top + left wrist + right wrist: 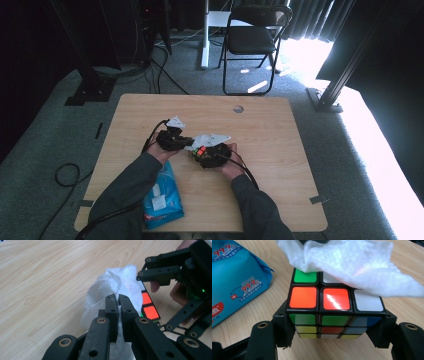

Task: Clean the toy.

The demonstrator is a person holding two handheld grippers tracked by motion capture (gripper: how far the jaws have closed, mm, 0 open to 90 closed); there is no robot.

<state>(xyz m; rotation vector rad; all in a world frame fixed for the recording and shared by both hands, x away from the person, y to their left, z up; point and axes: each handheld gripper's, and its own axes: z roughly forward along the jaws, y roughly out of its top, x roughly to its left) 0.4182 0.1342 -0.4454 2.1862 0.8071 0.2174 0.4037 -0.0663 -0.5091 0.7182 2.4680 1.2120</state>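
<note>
Right now the left hand-held gripper (117, 298) has its jaws pinched together on a white wipe (112, 287), and the right hand-held gripper (335, 336) is clamped on a puzzle cube (332, 307), one jaw on each side. The cube sits in the middle of the tabletop (150, 107), slightly toward the near edge, between the two hands. The wipe is draped over the far part of the cube's top face, so I judge the wiping is underway: the cloth is already on the cube, yet the near row of orange, red and white squares lies uncovered, and the side faces look untouched. On the near left lies a blue pack of wipes (161, 197). Its label reads "99.9" with a percent sign in white; the smaller characters beneath are too fine for me to read.
</note>
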